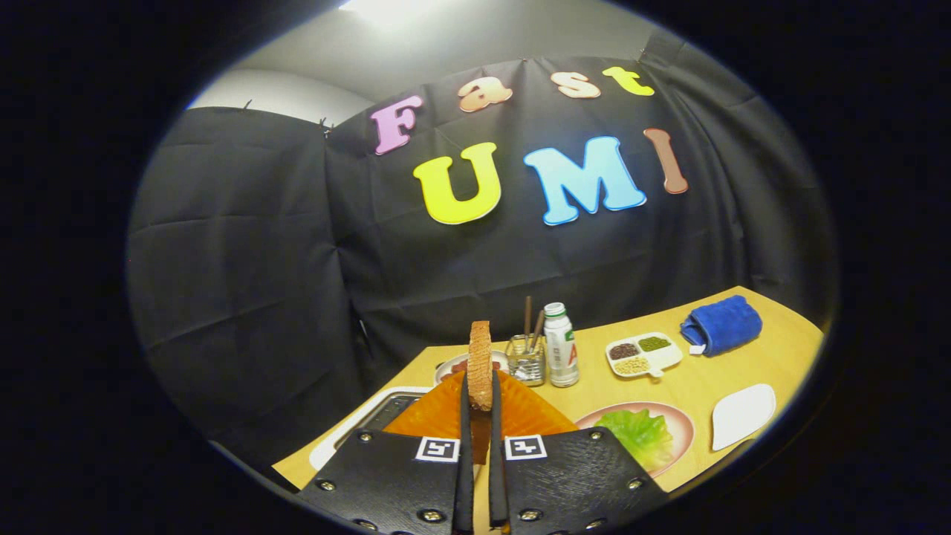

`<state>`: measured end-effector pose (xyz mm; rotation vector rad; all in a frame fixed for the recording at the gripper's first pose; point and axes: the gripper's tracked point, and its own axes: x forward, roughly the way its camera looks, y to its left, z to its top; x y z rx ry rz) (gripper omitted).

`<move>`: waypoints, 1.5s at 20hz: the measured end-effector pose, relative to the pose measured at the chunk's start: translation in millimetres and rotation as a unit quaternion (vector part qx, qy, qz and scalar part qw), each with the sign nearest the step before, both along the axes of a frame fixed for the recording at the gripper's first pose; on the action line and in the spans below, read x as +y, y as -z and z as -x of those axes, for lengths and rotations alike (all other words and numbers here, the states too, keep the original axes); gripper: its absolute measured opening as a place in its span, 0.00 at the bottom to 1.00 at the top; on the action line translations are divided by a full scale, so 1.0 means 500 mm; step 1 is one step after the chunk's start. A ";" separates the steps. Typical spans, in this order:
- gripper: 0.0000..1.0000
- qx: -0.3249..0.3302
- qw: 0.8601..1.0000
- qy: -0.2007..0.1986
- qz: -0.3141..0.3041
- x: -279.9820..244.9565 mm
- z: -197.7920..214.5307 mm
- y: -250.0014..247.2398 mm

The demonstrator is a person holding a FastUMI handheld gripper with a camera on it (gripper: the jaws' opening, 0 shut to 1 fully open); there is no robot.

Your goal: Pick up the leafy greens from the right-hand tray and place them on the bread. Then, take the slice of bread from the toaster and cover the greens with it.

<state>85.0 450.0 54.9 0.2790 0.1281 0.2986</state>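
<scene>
Gripper (480,401) is closed on the slice of bread (480,364); both fingers press its faces, slice upright on edge between them. Leafy greens (637,433) lie on a pink plate (687,427) at 3 o'clock of the fingers, apart.
</scene>
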 end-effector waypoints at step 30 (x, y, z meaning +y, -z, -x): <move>0.08 0.102 0.988 0.068 0.098 -0.134 -0.091 0.295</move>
